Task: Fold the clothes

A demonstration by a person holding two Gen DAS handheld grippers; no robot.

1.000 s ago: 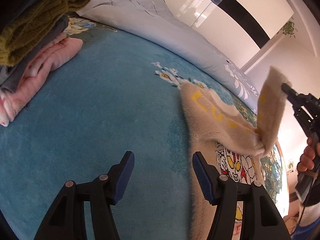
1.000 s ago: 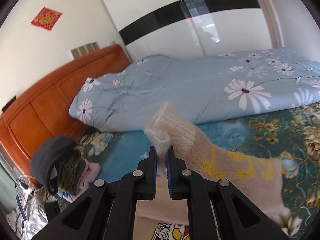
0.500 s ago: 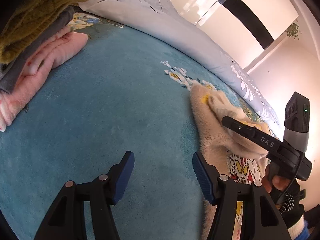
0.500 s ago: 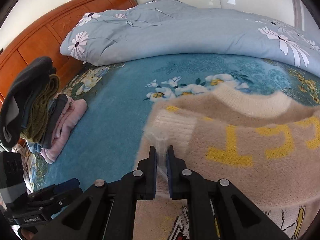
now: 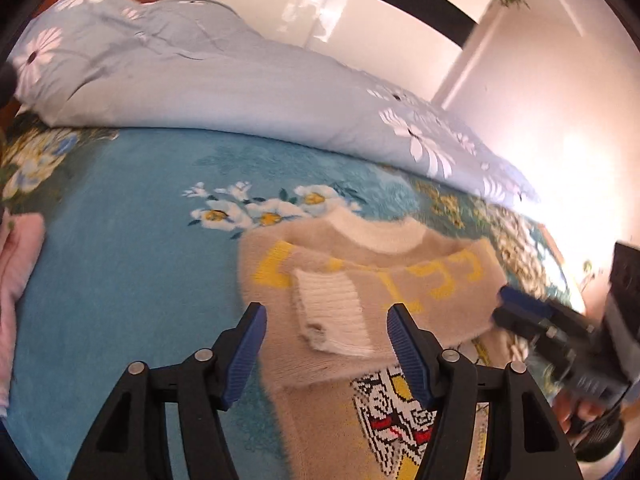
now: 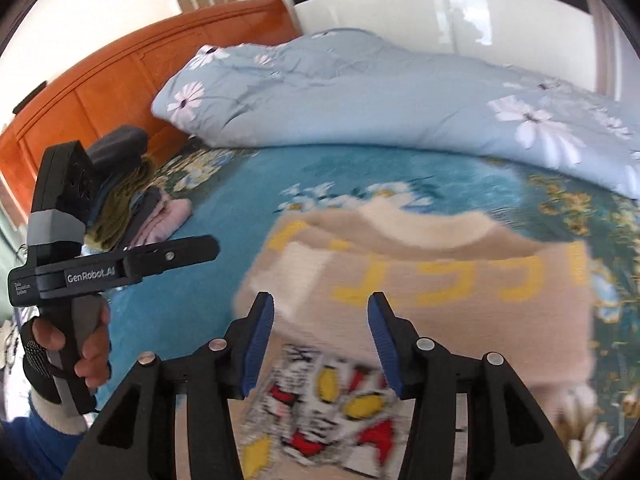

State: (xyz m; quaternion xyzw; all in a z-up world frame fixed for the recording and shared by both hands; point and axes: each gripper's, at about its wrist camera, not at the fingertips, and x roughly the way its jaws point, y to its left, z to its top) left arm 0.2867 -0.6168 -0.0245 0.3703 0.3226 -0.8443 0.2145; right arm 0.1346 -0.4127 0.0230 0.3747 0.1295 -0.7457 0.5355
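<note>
A beige fuzzy sweater [image 5: 400, 280] with yellow letters and a cartoon print lies on the blue bedspread [image 5: 120, 280]. Its sleeve is folded across the chest, with the white ribbed cuff [image 5: 332, 312] lying on top. My left gripper [image 5: 324, 344] is open and empty, just above the cuff. My right gripper [image 6: 320, 340] is open and empty over the sweater [image 6: 440, 280]. It shows at the right edge of the left wrist view [image 5: 560, 336]. The left gripper's body [image 6: 120, 264] shows at the left of the right wrist view.
A stack of folded clothes [image 6: 132, 200] sits at the left near the orange headboard [image 6: 120, 92]. A light blue floral duvet [image 6: 400, 100] is bunched along the back of the bed. A pink folded garment [image 5: 16, 272] lies at the left edge.
My right gripper carried the sleeve across the sweater, laid it on the chest, opened and pulled back. My left gripper swung right to face the sweater.
</note>
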